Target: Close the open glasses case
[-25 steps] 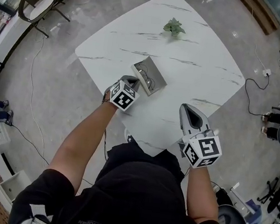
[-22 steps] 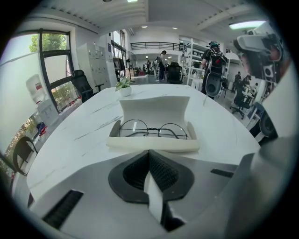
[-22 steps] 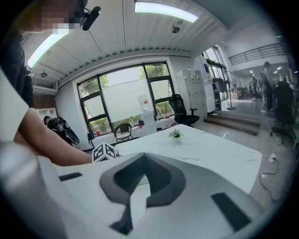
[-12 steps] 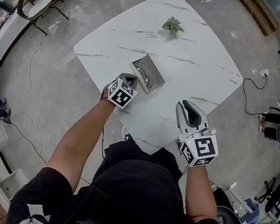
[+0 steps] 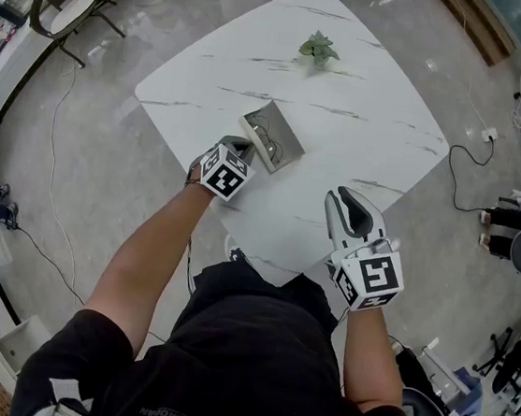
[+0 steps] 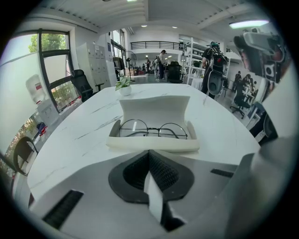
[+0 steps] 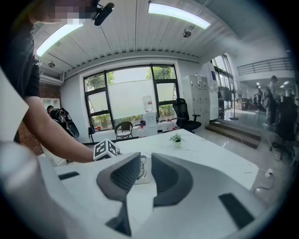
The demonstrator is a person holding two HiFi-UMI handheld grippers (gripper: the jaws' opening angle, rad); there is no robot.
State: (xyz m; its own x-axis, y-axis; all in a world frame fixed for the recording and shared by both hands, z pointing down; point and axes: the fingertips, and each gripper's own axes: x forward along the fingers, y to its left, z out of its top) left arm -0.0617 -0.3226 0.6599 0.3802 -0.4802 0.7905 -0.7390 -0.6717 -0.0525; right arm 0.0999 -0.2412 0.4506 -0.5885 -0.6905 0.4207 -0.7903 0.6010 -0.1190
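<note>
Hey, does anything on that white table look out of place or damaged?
Nothing stands out. The glasses case sits flat on the table, lid up, with the glasses lying neatly inside, and the small plant stands upright at the far side.

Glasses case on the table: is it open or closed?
Open. In the left gripper view the glasses case has its lid standing up at the back, and the glasses lie uncovered inside.
</note>
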